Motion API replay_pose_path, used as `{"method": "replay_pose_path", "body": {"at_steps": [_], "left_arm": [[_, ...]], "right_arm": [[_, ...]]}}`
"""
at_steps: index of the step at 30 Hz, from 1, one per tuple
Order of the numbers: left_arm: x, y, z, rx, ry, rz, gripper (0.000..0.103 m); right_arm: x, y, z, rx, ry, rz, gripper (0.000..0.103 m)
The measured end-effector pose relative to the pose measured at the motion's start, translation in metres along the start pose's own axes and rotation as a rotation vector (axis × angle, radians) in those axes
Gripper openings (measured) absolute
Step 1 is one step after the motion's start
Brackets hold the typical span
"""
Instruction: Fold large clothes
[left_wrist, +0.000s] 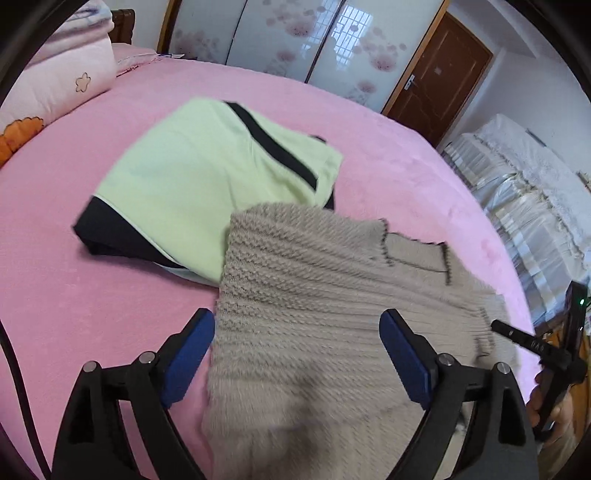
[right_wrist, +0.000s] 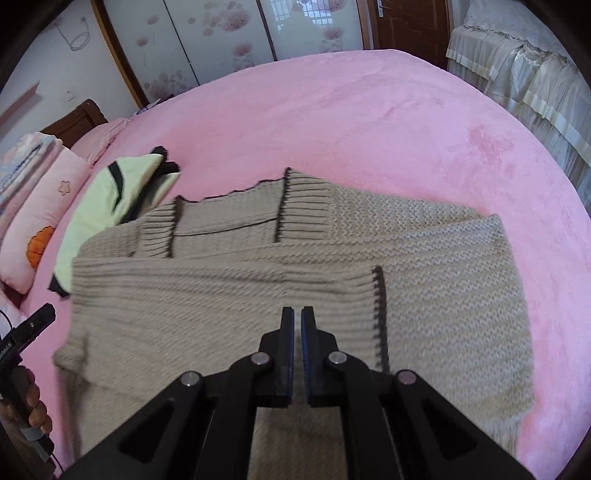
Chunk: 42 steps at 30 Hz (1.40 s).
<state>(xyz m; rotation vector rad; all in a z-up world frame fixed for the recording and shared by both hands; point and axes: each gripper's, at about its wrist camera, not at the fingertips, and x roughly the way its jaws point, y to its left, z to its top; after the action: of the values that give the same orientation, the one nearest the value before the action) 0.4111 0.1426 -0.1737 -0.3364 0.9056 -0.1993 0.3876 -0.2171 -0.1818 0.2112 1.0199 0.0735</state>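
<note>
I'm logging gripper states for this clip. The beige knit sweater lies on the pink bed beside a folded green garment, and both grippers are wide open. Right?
Not quite: only the left gripper is wide open. The right wrist view shows the right gripper shut, apparently empty, above the beige knit sweater. The rest holds: pink bed, folded green garment.

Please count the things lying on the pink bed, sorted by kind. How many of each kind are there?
Sweaters: 1, beige knit sweater
Jackets: 1, folded green and black jacket
Pillows: 1, pink pillow
Folded blankets: 1, the stack behind the pillow
Total: 4
</note>
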Motion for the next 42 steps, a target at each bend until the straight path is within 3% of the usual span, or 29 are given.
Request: {"method": "replay_pose_path", "body": {"at_steps": [6,15,20,26,36,42], "left_arm": [[-0.062,-0.029,0.001,0.024,0.012,0.055,0.090],[-0.171,-0.079,-0.029,0.054,-0.030,0.011,0.090],[-0.221,-0.105,-0.056,0.078,-0.059,0.005,0.091],[-0.275,-0.133,-0.095,0.141,-0.091,0.038,0.091],[-0.330,-0.164,-0.168,0.238,-0.128,0.068,0.092],[-0.339,-0.162,-0.210,0.258,-0.164,0.072,0.092]], "right_arm": [[-0.071,0.017,-0.015,0.020,-0.040,0.076,0.004],[-0.192,0.036,-0.054,-0.001,-0.112,0.130,0.006],[-0.251,0.041,-0.085,-0.016,-0.194,0.135,0.033],[-0.308,0.040,-0.119,-0.032,-0.264,0.136,0.035],[-0.357,0.033,-0.186,-0.060,-0.312,0.099,0.036],[-0.368,0.027,-0.229,-0.090,-0.359,0.051,0.036]]}}
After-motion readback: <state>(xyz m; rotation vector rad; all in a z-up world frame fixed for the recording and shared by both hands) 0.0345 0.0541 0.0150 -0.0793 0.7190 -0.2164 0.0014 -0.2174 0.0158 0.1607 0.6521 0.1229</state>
